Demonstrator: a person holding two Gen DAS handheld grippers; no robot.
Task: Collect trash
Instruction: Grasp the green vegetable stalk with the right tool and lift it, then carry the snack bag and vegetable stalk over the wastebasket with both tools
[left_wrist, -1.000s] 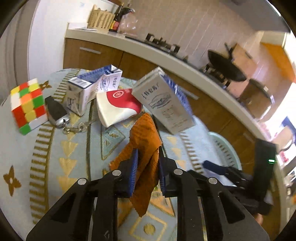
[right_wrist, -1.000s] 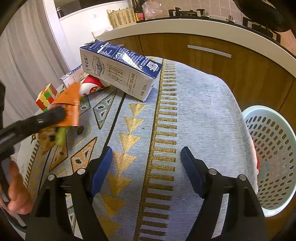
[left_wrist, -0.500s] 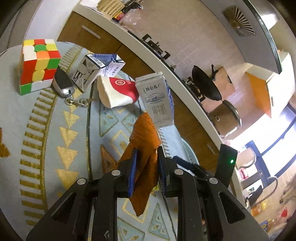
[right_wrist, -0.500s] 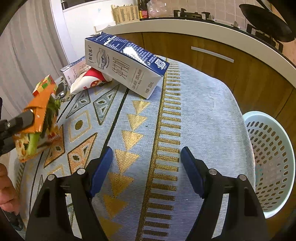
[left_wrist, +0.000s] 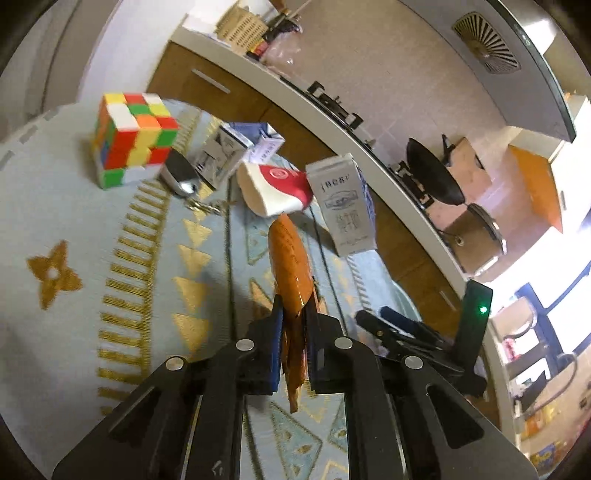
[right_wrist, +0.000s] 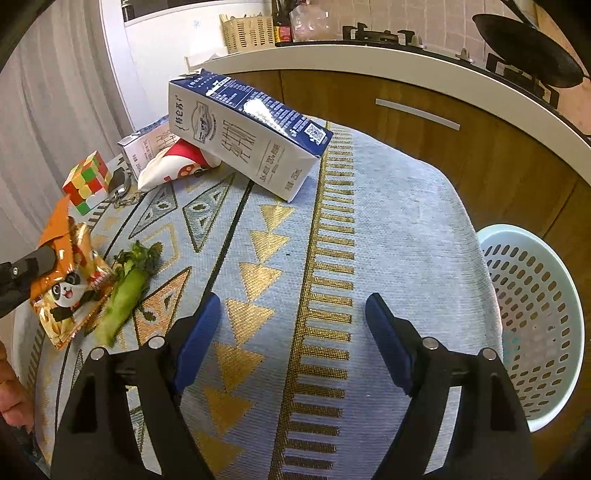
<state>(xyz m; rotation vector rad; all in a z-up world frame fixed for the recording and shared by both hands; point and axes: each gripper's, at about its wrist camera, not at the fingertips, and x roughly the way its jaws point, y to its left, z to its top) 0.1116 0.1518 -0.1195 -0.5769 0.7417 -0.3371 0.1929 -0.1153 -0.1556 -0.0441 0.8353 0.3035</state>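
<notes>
My left gripper (left_wrist: 293, 325) is shut on an orange snack wrapper (left_wrist: 289, 258) with a panda print and holds it above the table; the wrapper also shows in the right wrist view (right_wrist: 62, 280) at the left. A green vegetable stalk (right_wrist: 123, 295) lies on the cloth beside the wrapper. A large blue and white milk carton (right_wrist: 243, 140) lies on its side at the back. A red and white bag (right_wrist: 173, 164) and a smaller carton (right_wrist: 146, 144) lie behind it. My right gripper (right_wrist: 293, 343) is open and empty over the cloth. A pale blue perforated basket (right_wrist: 535, 295) stands below the table's right edge.
A Rubik's cube (right_wrist: 86, 181) and a car key with a chain (left_wrist: 181, 175) lie at the table's far left. A patterned blue and gold cloth (right_wrist: 388, 221) covers the round table. A kitchen counter with wooden cabinets (right_wrist: 443, 122) runs behind.
My left gripper has lifted the orange wrapper and turned it edge-on. The green stalk, hidden behind the wrapper before, now lies on the cloth. My right gripper has stayed open and nearly still.
</notes>
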